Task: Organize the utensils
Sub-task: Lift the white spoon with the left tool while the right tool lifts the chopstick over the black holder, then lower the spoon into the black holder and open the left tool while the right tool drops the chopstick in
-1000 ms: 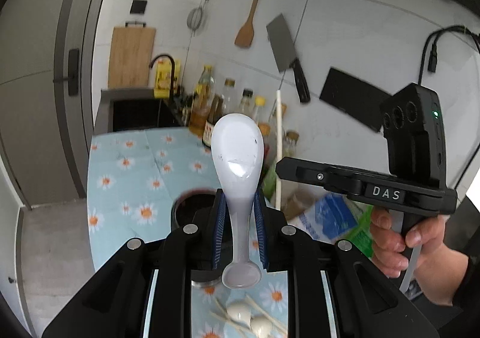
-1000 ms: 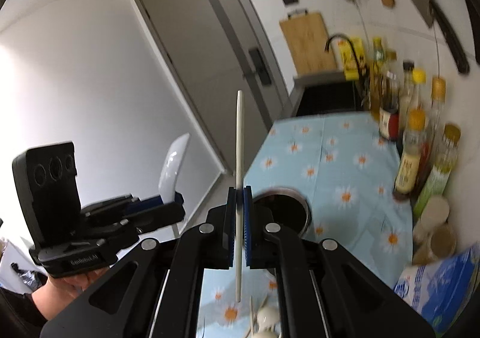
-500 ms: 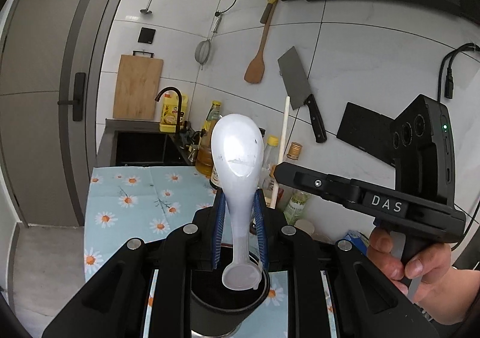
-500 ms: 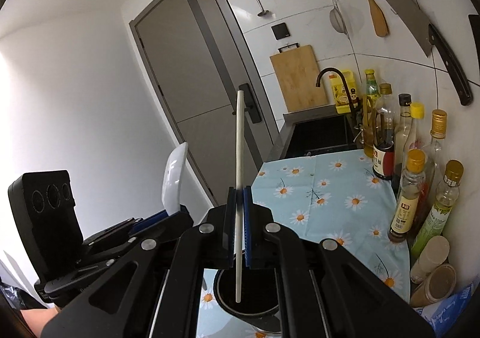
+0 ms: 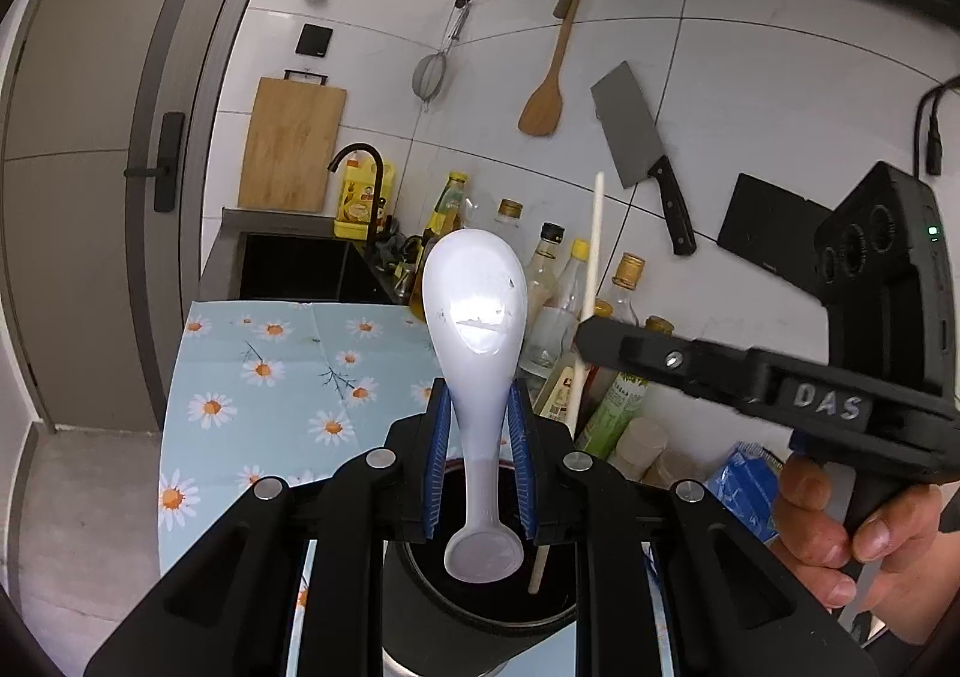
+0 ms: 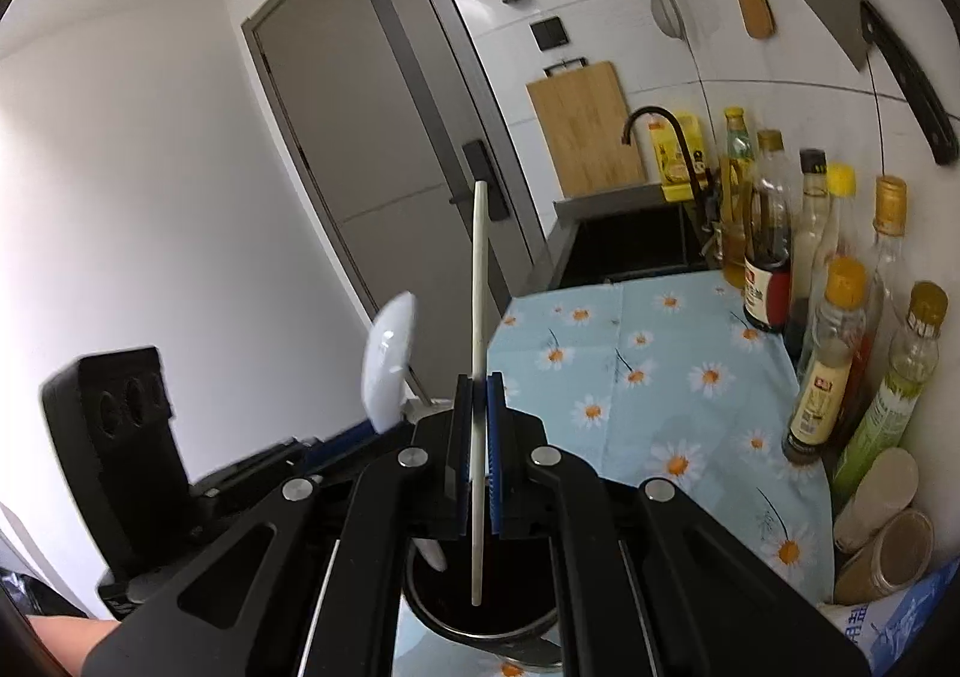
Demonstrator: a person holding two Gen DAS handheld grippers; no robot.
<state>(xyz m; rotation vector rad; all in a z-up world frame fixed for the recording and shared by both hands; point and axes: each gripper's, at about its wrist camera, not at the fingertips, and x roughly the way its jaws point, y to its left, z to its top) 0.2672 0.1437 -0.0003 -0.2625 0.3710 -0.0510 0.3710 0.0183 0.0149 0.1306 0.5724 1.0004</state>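
Against white wall tiles (image 5: 750, 95), bottles (image 6: 834, 365) line a daisy-print cloth (image 6: 672, 377).

- Left gripper (image 5: 477, 455): we hold it level, fingers pointing forward, blue pads (image 5: 436, 455) parted somewhat, one on either side of a white spoon (image 5: 477, 329) standing upright between them.
- Right gripper (image 6: 478, 455): pads pinched tight on an upright chopstick (image 6: 478, 317).
- Right hand (image 5: 840, 533): wrapped around the gripper handle, knuckles showing.
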